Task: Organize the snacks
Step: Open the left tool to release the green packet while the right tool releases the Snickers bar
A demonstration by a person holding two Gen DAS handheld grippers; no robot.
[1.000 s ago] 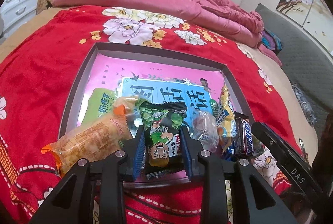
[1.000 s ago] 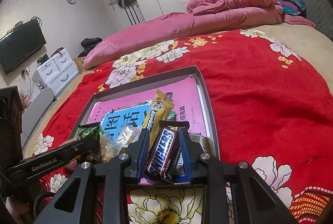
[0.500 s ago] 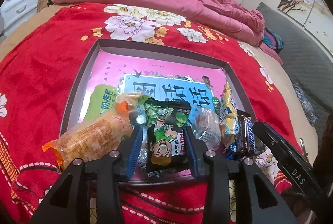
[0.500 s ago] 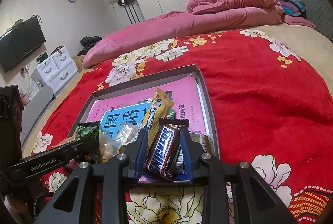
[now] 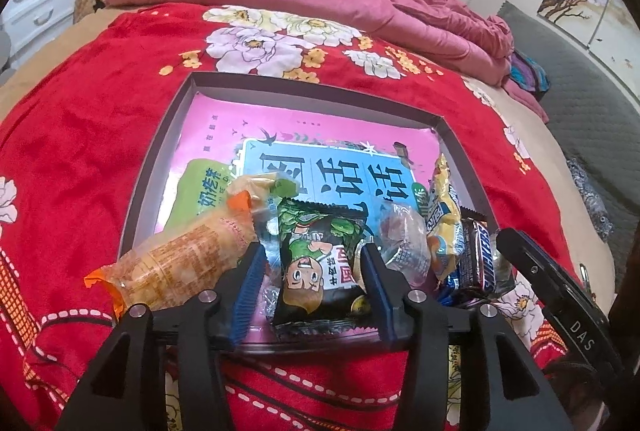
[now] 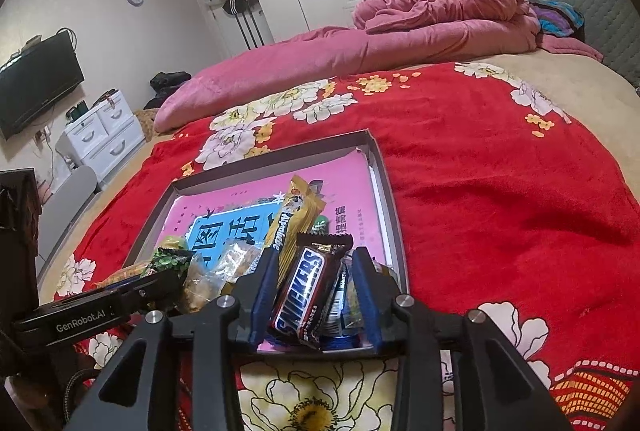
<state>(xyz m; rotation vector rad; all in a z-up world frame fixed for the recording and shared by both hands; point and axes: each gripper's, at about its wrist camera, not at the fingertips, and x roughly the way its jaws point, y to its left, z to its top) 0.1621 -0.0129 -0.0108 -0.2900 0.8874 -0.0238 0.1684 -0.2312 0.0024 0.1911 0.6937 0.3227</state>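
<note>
Counted: 1 tray (image 5: 160, 135); 2 grippers, left (image 5: 312, 271) & right (image 6: 316, 295); 1 Snickers bar (image 6: 300, 299); 1 green cartoon pkt (image 5: 320, 267); 1 orange pkt (image 5: 180, 267); 1 yellow Alpenliebe stick (image 6: 294, 219); 1 light-green pkt (image 5: 200, 195).

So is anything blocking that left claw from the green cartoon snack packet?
Nothing visible does. The left claw already has its open fingers on either side of the green cartoon packet, which lies on top of the pile in the tray.

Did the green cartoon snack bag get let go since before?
Yes. The left gripper has opened, leaving the green cartoon packet loose near the tray front edge.
</note>
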